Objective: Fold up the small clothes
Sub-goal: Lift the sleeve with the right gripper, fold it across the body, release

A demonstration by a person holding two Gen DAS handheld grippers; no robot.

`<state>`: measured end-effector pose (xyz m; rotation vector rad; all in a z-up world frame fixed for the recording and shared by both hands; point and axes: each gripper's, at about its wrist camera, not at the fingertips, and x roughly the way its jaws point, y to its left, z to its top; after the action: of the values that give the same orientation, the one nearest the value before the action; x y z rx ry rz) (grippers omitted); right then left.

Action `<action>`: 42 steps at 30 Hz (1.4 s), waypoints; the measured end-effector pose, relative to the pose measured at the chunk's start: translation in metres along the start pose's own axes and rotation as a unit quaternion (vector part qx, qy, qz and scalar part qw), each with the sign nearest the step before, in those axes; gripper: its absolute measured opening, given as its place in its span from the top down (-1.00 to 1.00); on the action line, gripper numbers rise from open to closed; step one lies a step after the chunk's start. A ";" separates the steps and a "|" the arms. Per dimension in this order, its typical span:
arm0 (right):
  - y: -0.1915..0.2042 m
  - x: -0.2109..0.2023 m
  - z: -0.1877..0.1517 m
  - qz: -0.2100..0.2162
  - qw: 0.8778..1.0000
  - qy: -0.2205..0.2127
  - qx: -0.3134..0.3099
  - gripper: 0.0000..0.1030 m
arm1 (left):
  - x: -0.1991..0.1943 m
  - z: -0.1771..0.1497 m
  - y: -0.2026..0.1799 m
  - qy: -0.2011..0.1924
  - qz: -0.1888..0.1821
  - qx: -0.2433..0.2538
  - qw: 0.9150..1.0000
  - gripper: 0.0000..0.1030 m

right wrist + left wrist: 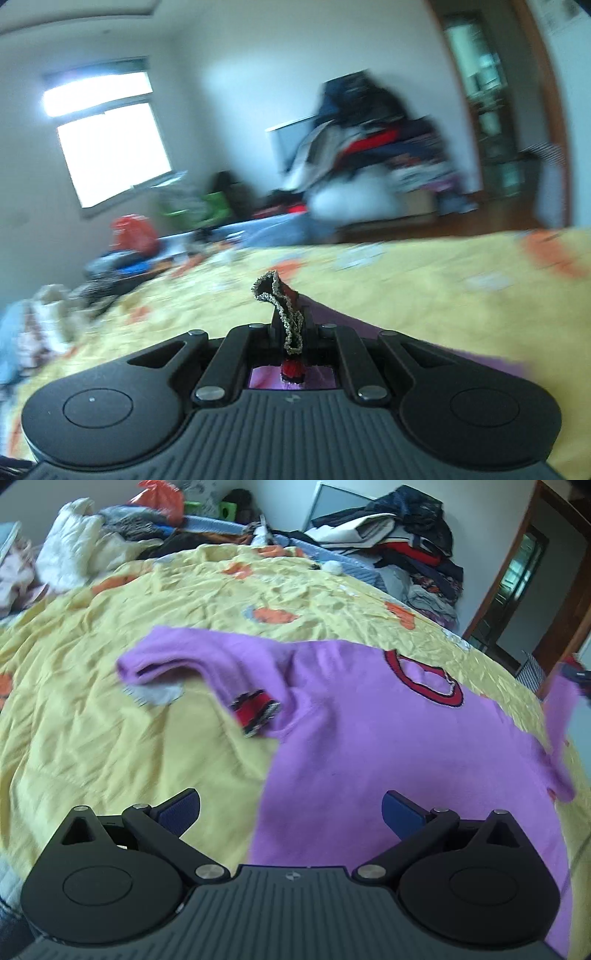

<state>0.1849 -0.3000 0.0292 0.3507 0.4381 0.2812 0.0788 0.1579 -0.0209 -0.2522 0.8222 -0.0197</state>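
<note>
1. Small purple knit sweater [369, 746] with a red-ringed chest patch lies spread on the crumpled yellow bedsheet [110, 709], one sleeve out toward ten o'clock.
2. Right gripper [291, 332] is clamped tight on the red, glitter-edged cuff [284, 314].
3. Left gripper [291, 812] hangs wide apart, empty, above the hem.
4. Heaped clothes pile [413, 542] at one o'clock.

clothes pile [369, 147] motion-blurred; sweater [388, 738] edge-cropped

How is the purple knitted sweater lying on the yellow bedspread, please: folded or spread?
Mostly spread: the purple knitted sweater lies open, chest badge showing, one sleeve out.
</note>
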 end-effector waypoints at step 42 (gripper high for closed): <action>0.159 0.145 -0.122 0.047 0.972 0.143 -0.181 -0.60 | 0.015 0.016 0.054 -0.054 -0.087 -0.199 0.975 -1.00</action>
<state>0.2247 -0.0750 -0.0655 -0.0291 0.6423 0.4986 0.0964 0.2117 -0.0337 -0.6984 0.6887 -0.0044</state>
